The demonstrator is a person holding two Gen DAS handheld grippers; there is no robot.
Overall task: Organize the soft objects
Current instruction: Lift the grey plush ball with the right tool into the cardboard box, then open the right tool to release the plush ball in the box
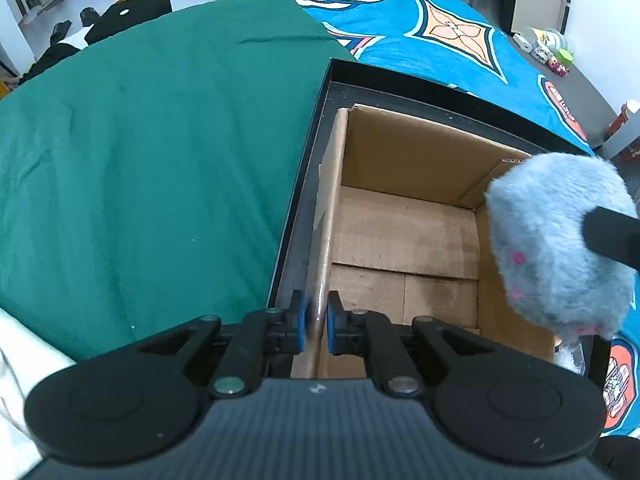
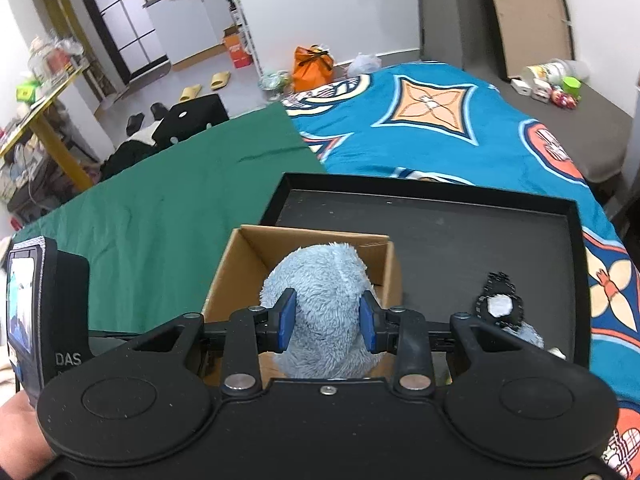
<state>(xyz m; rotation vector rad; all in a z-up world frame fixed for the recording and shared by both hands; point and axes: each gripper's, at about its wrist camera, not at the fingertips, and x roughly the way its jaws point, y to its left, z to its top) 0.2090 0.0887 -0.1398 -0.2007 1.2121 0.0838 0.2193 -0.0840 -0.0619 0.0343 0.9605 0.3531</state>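
Here the right gripper (image 2: 327, 322) is squeezing the plush (image 2: 320, 304) at mid-body, holding it over the box (image 2: 224, 276) at the tray's (image 2: 576, 248) near-left corner. Light and yielding, it probably needs deep bites. The left gripper (image 1: 317, 326) is pinching the box wall.

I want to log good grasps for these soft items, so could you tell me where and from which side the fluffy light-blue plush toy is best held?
Grip the fluffy light-blue plush toy across its rounded middle, coming from above, probably best: the pile squashes evenly there. The right gripper holds it so, over the open brown cardboard box, while the left gripper pinches the box's left wall.
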